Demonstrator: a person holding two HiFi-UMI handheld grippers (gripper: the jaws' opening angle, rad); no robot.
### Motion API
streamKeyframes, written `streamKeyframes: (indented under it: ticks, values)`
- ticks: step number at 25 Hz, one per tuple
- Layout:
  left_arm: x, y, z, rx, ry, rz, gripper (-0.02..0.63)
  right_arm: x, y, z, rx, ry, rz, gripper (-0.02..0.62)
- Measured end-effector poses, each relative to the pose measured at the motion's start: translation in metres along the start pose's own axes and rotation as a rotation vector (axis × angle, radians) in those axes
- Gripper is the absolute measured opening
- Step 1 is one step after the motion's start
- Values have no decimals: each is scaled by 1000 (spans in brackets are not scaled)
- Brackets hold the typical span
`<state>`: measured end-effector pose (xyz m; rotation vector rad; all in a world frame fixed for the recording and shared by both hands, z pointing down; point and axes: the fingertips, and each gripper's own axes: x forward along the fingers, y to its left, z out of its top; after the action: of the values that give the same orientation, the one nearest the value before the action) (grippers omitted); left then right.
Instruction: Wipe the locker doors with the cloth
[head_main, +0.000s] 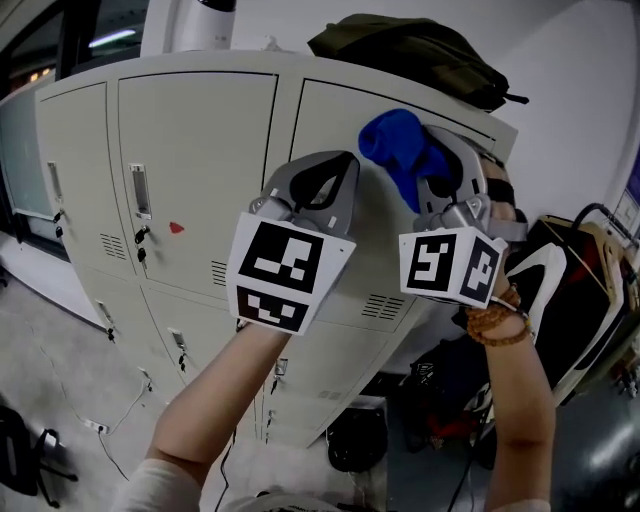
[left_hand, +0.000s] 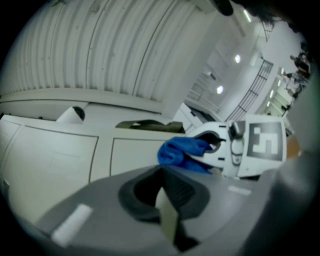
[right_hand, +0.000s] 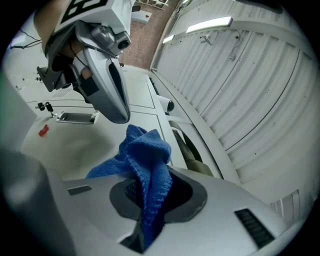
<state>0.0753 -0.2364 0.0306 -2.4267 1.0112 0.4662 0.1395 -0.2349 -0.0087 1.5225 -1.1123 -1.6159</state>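
Observation:
A bank of cream locker doors (head_main: 190, 150) fills the head view. My right gripper (head_main: 440, 160) is shut on a blue cloth (head_main: 395, 145), which bunches out past its tips in front of the upper right door (head_main: 330, 115). I cannot tell whether the cloth touches that door. In the right gripper view the blue cloth (right_hand: 145, 155) hangs from between the pads of the right gripper (right_hand: 150, 200). My left gripper (head_main: 338, 172) is raised just left of the cloth, shut and holding nothing. Its own view shows the left gripper (left_hand: 167, 200) closed, with the blue cloth (left_hand: 180, 152) beyond.
An olive bag (head_main: 420, 55) lies on top of the lockers. A red sticker (head_main: 177, 228) and a key in its lock (head_main: 140, 235) mark the middle door. Bags and a cart (head_main: 570, 290) crowd the right side. A black bag (head_main: 355, 440) and cables lie on the floor.

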Motion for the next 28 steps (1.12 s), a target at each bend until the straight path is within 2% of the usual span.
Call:
streamKeyframes:
  ticks: [7,16,23,28]
  values:
    - [-17,-11,-42,-26,61,-7,-2,-35,66,-13,-3,7,65,46]
    - [-32,-31,-99,-86,165,-26,-2,-72,143,-21,80,26,165,46]
    - [-36,-44,-103,-60,170,-34,-2,-95,196,-24,100,30,232,45]
    - [-40,-54,-109,-80,178,-46,-2,-111,231,-29,112,35,276,46]
